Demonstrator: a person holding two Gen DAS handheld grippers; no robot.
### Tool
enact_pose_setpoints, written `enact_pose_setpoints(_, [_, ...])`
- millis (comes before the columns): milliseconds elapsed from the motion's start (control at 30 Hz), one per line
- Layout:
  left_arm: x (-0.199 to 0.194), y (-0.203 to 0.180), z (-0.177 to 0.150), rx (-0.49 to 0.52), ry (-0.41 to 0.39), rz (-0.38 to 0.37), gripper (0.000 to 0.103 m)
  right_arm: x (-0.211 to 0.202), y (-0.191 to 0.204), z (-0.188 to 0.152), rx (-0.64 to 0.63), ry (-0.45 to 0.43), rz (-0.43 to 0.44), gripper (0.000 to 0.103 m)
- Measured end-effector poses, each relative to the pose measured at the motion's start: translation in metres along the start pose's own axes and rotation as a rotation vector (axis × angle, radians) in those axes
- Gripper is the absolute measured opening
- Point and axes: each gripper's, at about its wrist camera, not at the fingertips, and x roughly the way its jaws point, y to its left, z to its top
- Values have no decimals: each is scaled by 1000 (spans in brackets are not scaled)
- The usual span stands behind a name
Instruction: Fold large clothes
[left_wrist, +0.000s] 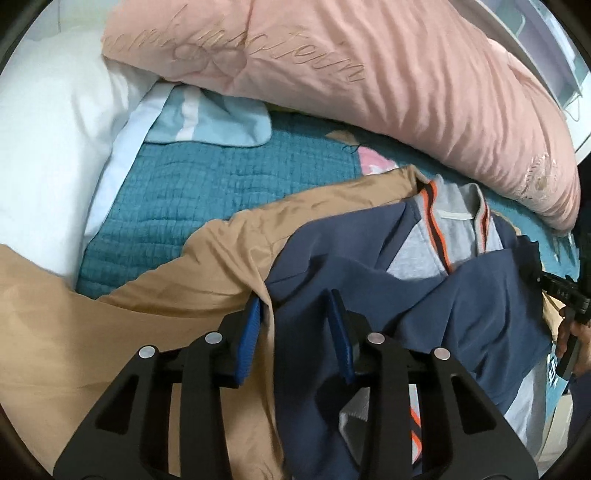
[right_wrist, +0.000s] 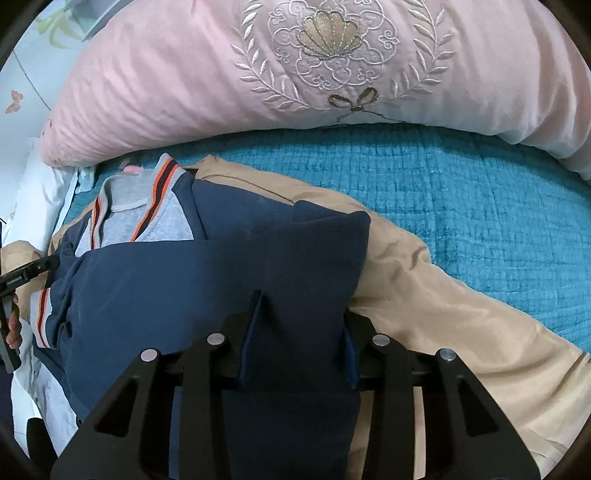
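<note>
A navy jacket (left_wrist: 461, 314) (right_wrist: 166, 288) with a grey lining and orange-striped collar (left_wrist: 454, 229) (right_wrist: 125, 221) lies on a tan garment (left_wrist: 92, 350) (right_wrist: 443, 314) spread over the bed. My left gripper (left_wrist: 295, 299) is shut on a bunched fold of the jacket's left edge, with navy cloth filling the gap between its blue pads (left_wrist: 247, 332). My right gripper (right_wrist: 303, 306) is shut on a thick fold at the jacket's right side, and the cloth hides most of its pads. Both grippers point steeply down at the bed.
A teal quilted bedspread (left_wrist: 203, 192) (right_wrist: 480, 203) covers the bed. A bulky pink embroidered quilt (left_wrist: 369, 74) (right_wrist: 184, 92) lies along the far side. A white pillow (left_wrist: 44, 147) and a light blue cloth (left_wrist: 221, 122) sit at the far left. A hand (left_wrist: 569, 339) (right_wrist: 14, 325) shows at each frame's edge.
</note>
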Motion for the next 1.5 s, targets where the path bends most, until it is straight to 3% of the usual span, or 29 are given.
enact_pose_setpoints(67, [-12, -9, -2, 56, -64, 40, 36, 0, 1, 0, -2, 0, 1, 37])
enact_pose_setpoints(133, [-12, -20, -6, 133, -63, 92, 36, 0, 1, 0, -6, 2, -2, 37])
enact_pose_setpoints(200, [-19, -20, -9, 125, -103, 109, 36, 5, 6, 1, -5, 1, -4, 37])
enact_pose_setpoints(267, [-28, -19, -11, 104, -121, 45, 36, 6, 7, 1, -4, -1, -3, 37])
enact_pose_setpoints(333, [-32, -24, -13, 121, -143, 37, 36, 7, 7, 1, 0, -2, -1, 38])
enact_pose_setpoints(400, [-23, -25, -12, 137, -94, 19, 37, 7, 9, 1, -6, -1, -3, 38])
enact_pose_setpoints(500, [-5, -19, -12, 121, -27, 71, 38, 7, 8, 0, -4, -2, 0, 38])
enact_pose_setpoints(533, [-1, -15, -12, 91, -8, 45, 38, 6, 7, 0, -3, -3, 1, 38])
enact_pose_setpoints(767, [15, 3, -9, 6, 43, -29, 37, 5, 5, -2, -2, -8, 1, 38])
enact_pose_setpoints(967, [23, 3, 1, -6, 122, -10, 37, 4, 6, -2, -7, -6, -2, 38])
enact_pose_setpoints(1233, [23, 8, -1, -9, 130, -47, 36, 6, 8, -1, -11, -4, -6, 38])
enact_pose_setpoints(1367, [16, 6, -4, 19, 93, -78, 22, 5, 8, -3, -9, -20, -2, 36])
enact_pose_setpoints(1500, [11, -5, -8, 70, 71, -53, 19, 1, 10, -5, -22, -43, -5, 26])
